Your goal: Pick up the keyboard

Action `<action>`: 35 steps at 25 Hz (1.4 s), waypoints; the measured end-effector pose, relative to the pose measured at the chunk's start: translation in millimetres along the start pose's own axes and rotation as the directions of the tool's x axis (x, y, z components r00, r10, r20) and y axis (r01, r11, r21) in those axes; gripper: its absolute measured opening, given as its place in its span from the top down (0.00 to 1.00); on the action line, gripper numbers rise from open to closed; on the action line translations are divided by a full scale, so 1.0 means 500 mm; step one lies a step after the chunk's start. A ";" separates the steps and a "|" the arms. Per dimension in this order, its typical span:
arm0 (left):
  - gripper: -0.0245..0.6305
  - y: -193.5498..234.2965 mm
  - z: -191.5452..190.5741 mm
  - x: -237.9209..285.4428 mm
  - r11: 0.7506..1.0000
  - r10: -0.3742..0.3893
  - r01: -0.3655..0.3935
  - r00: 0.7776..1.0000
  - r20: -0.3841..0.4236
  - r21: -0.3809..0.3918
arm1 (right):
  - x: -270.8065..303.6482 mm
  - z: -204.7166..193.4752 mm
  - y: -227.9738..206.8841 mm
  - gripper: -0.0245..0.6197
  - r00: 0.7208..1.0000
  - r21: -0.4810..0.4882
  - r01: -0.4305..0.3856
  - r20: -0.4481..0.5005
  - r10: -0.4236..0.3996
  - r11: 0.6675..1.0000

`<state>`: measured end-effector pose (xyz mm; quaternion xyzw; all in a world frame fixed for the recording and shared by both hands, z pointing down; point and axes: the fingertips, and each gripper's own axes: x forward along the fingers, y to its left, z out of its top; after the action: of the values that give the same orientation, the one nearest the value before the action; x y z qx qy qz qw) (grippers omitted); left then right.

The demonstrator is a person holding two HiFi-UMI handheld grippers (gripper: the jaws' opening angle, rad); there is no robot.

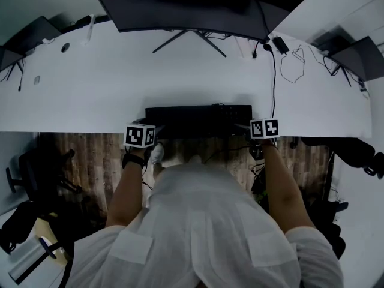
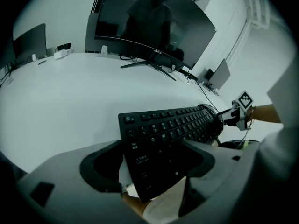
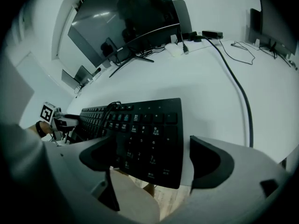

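A black keyboard (image 1: 198, 120) lies along the white desk's (image 1: 180, 83) front edge, with its near side overhanging. My left gripper (image 1: 157, 129) stands at the keyboard's left end (image 2: 154, 139). Its jaws (image 2: 149, 164) are spread wide around that end and I see no pad pressing on it. My right gripper (image 1: 243, 126) stands at the number-pad end (image 3: 149, 139), jaws (image 3: 154, 157) also wide. A strip of white desk shows between the keyboard's edge and the right pad (image 3: 210, 160). Each gripper appears in the other's view: the right gripper (image 2: 238, 113) and the left gripper (image 3: 56, 118).
A wide curved monitor (image 1: 198, 8) on a splayed stand stands at the back of the desk. A black cable (image 1: 274, 77) runs from a power brick (image 1: 280, 44) toward the keyboard's right end. Dark laptops (image 1: 33, 35) sit at the far sides. Wooden floor (image 1: 78, 161) lies below the desk edge.
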<state>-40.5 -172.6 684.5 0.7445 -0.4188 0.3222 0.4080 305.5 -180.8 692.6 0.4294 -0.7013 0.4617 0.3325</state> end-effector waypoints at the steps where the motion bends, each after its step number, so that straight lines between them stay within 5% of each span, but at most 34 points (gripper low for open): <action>1: 0.45 -0.001 0.002 0.000 1.000 -0.004 0.004 1.000 0.003 -0.008 | 0.001 0.001 0.009 0.21 1.000 0.003 -0.021 0.000 0.021 1.000; 5: 0.41 -0.006 0.015 0.001 0.996 -0.031 0.034 0.999 0.040 -0.088 | 0.007 0.008 0.023 0.17 1.000 0.019 -0.020 -0.005 0.020 1.000; 11: 0.41 0.001 0.016 0.006 0.998 0.021 -0.019 0.999 0.033 -0.057 | 0.002 0.008 0.005 0.25 1.000 0.017 0.006 0.018 -0.006 1.000; 16: 0.42 0.009 0.030 0.003 0.986 0.007 0.003 0.998 0.058 -0.168 | -0.004 0.019 0.013 0.28 0.999 0.070 -0.016 0.039 0.014 0.997; 35: 0.42 0.056 0.105 -0.093 0.982 0.060 -0.032 0.987 0.147 -0.187 | -0.033 0.099 0.090 0.31 0.994 0.026 -0.015 0.112 0.012 1.000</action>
<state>-78.4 -210.8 631.7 0.7161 -0.4937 0.2340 0.4344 268.0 -213.0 644.9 0.4544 -0.7155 0.4485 0.2838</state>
